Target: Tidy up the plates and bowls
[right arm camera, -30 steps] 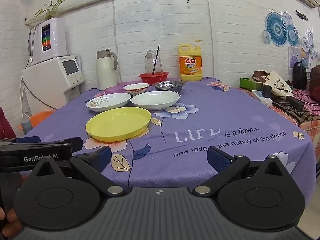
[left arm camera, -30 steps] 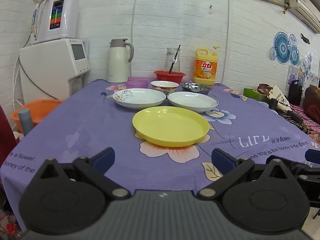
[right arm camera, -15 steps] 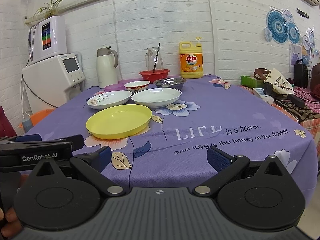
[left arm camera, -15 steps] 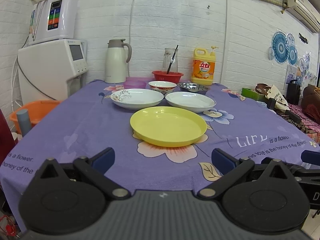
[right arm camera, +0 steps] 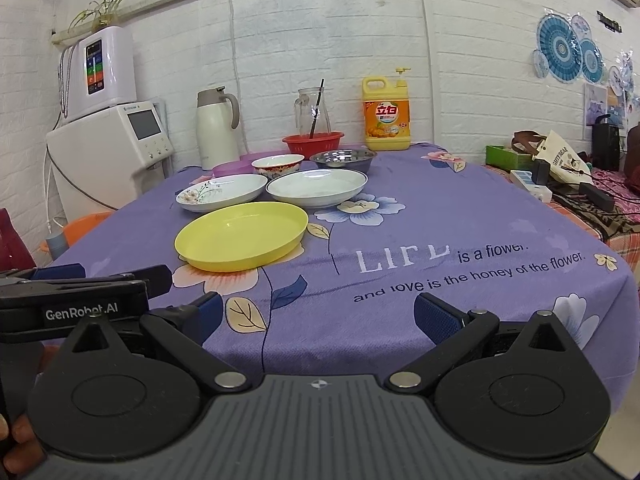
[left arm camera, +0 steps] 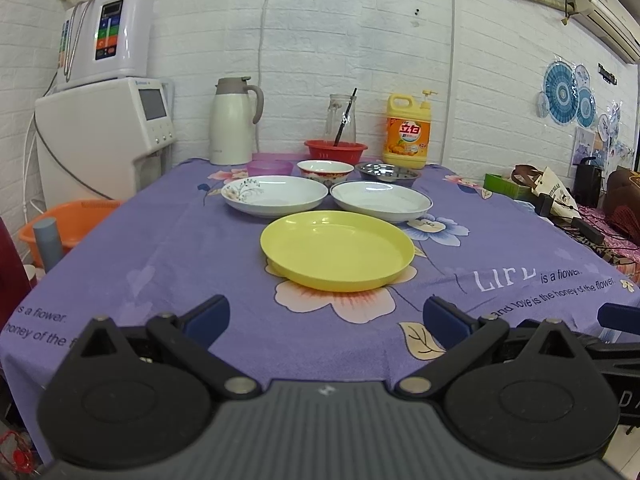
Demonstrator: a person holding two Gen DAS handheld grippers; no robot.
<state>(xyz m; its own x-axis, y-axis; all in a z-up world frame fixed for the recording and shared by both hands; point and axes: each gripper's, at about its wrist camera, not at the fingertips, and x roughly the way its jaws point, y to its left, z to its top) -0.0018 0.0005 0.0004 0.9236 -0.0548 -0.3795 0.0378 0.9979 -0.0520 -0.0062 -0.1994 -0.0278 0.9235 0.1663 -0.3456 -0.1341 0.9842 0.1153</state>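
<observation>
A yellow plate (left arm camera: 337, 249) lies nearest on the purple floral tablecloth (left arm camera: 160, 248); it also shows in the right wrist view (right arm camera: 242, 235). Behind it sit a white plate with a flower print (left arm camera: 274, 195), a plain white plate (left arm camera: 381, 200), a red-patterned bowl (left arm camera: 325, 170), a steel bowl (left arm camera: 387, 172) and a purple bowl (left arm camera: 269, 168). My left gripper (left arm camera: 326, 318) is open and empty at the table's near edge. My right gripper (right arm camera: 318, 312) is open and empty, beside the left one, right of the yellow plate.
At the back stand a white thermos (left arm camera: 232, 120), a red basket (left arm camera: 335, 149) with a glass jar, and a yellow detergent bottle (left arm camera: 407, 132). A water dispenser (left arm camera: 104, 136) and an orange basin (left arm camera: 72, 220) are to the left. Clutter fills a side table (left arm camera: 580, 216) on the right.
Both grippers have tilted slightly, so the scene sits a little lower and nearer in view. No dish has moved and both grippers stay open.
</observation>
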